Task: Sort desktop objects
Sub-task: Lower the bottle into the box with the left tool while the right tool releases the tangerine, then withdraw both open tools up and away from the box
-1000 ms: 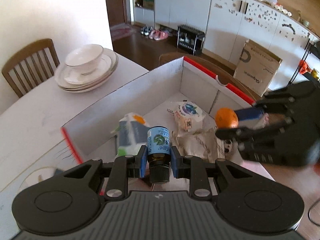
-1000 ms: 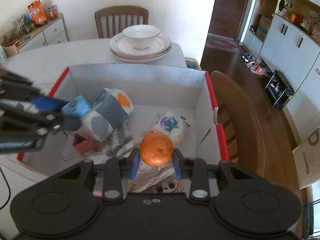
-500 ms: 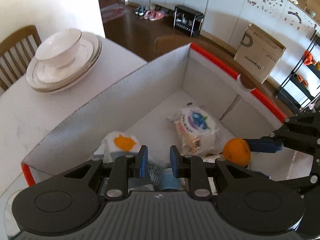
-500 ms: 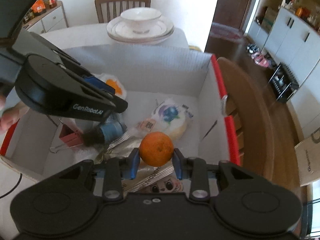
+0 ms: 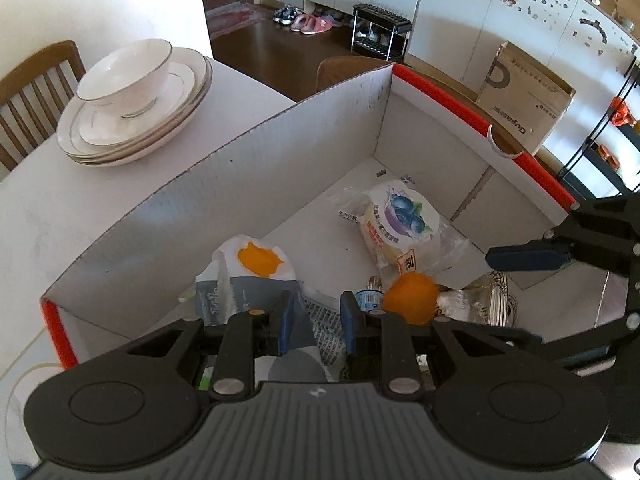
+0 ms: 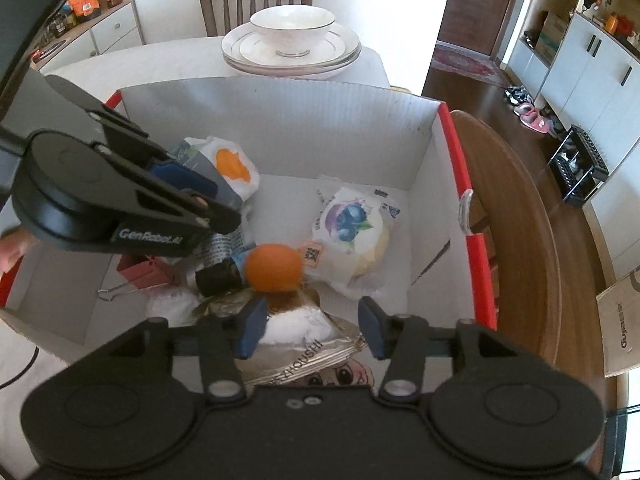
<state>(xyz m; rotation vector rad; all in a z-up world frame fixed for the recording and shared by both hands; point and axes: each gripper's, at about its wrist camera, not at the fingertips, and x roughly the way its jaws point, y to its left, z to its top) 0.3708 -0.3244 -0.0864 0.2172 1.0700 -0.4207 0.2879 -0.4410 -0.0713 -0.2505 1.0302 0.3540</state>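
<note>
Left gripper [image 6: 224,216] (marked "GenRobot.AI") gapes empty; right gripper [image 6: 312,330] is opening, orange [image 6: 273,268] freed.

"GenRobot.AI" on left gripper [image 6: 196,184]

The box [image 6: 280,120] is matt white corrugated cardboard with glossy red tape along its rims, and the wrapped bun [image 6: 352,236] at its far right corner sits in shiny crinkled clear plastic. The orange [image 6: 273,268] has a dull, finely pitted peel. At the table's far edge, the bowl [image 6: 292,30] and plates [image 6: 344,50] are glossy glazed ceramic.
</note>
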